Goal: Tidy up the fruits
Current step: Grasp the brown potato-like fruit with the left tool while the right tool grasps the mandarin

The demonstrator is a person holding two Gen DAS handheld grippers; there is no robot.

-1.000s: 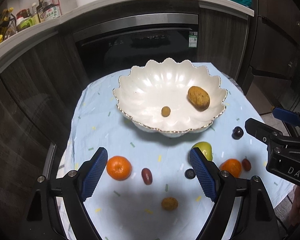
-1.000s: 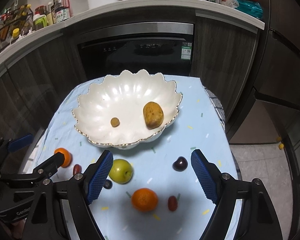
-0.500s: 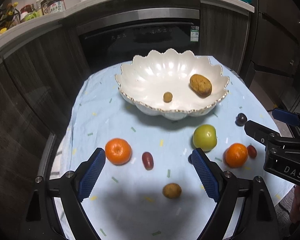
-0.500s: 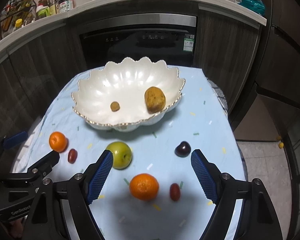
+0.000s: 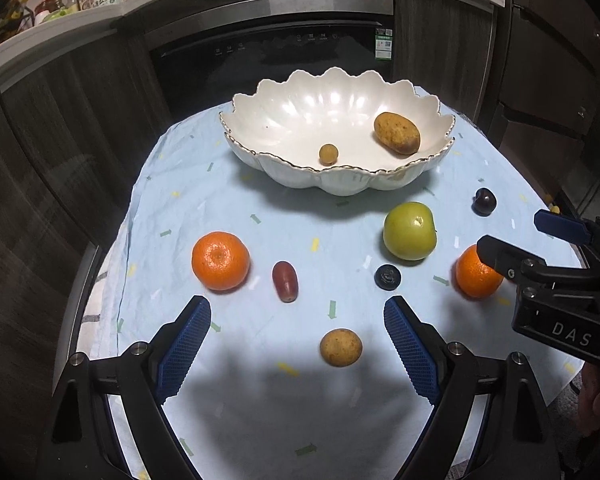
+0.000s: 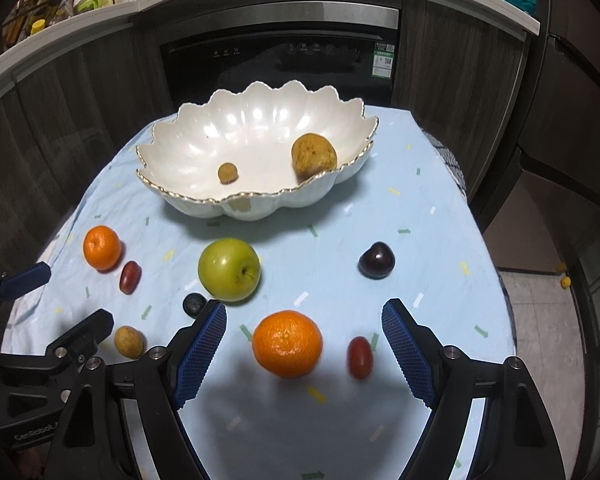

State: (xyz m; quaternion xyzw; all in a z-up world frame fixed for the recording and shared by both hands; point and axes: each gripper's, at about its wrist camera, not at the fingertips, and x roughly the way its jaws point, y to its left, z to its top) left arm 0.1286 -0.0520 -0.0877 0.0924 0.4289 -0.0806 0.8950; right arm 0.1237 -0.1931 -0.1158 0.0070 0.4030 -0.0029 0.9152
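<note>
Between bowl and both spread grippers, scattered fruit on tablecloth.

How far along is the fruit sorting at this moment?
Early on. Done: two brown fruits, a large one and a small one, lie in the white bowl. In hand: nothing; the left hand-held gripper and right hand-held gripper are both open. Left on the cloth: two oranges, the green apple, two red grapes, the blueberry, the dark plum and a small brown fruit.
</note>
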